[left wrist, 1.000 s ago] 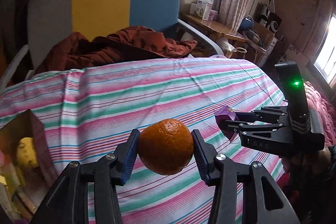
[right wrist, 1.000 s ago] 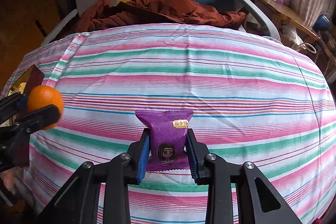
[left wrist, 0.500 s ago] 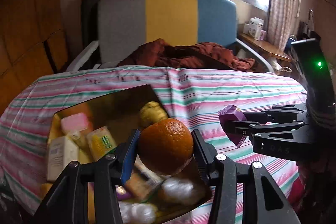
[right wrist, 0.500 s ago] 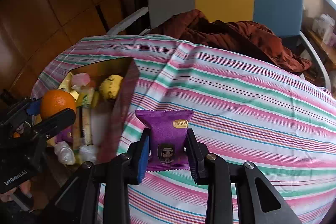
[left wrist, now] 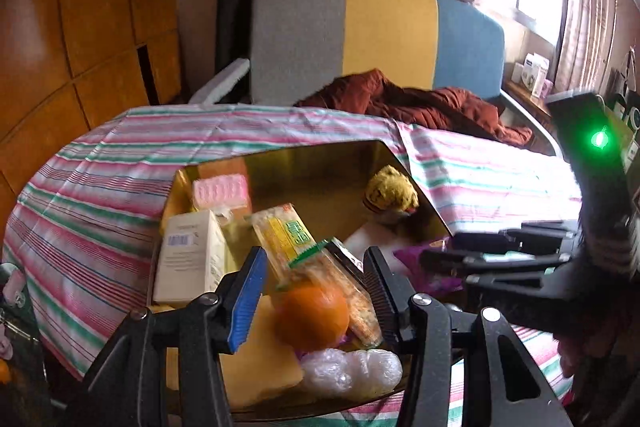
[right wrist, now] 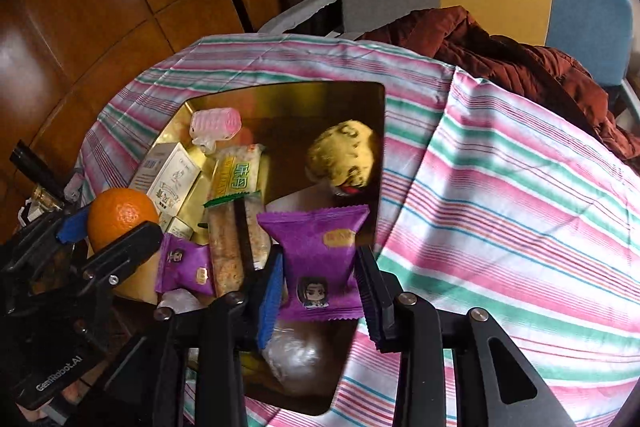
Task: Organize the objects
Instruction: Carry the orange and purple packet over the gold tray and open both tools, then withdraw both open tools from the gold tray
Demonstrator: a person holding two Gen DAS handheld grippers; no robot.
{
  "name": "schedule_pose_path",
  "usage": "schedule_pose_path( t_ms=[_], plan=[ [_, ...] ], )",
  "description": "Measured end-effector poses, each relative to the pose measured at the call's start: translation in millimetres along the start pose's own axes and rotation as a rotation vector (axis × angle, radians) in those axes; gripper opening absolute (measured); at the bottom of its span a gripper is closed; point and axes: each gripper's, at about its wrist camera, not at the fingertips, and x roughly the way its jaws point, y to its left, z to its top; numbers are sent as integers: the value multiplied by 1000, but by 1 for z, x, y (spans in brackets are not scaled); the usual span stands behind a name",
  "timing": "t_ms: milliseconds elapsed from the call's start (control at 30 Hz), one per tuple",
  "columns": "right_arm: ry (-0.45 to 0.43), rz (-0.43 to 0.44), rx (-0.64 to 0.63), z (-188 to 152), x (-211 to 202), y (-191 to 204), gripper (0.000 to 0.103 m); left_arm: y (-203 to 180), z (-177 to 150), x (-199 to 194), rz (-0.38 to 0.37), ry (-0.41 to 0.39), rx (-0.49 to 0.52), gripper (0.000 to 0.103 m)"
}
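Note:
A gold box full of snacks sits on the striped bed. My left gripper is open above it; the orange lies loose between its fingers, apart from both pads. In the right wrist view the orange shows beside the left gripper's fingers. My right gripper is open over the box's right edge; the purple snack packet sits between its fingers with gaps on both sides. It also shows in the left wrist view.
The box holds a white carton, yellow cracker packs, a pink item, a yellow bun, a second purple packet and bubble wrap. A brown jacket lies against the chair behind.
Both grippers moved left over the box and opened. The orange has dropped from the left gripper's hold and the purple packet is loose between the right fingers.

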Motion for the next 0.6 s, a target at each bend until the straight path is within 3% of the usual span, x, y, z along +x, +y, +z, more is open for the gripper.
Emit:
schedule_pose_path(
  t_ms=[100, 300, 400, 600],
  plan=[
    [1, -14, 3, -5, 1, 5, 41, 4, -1, -8, 14, -23, -14, 56],
    [-43, -60, 20, -18, -11, 12, 56, 6, -5, -25, 44, -31, -38, 69],
    [-75, -78, 41, -27, -19, 15, 70, 8, -10, -33, 52, -28, -59, 70],
    [-146, -134, 78, -47, -35, 24, 92, 1, -21, -43, 170, -33, -41, 73]
  ],
)
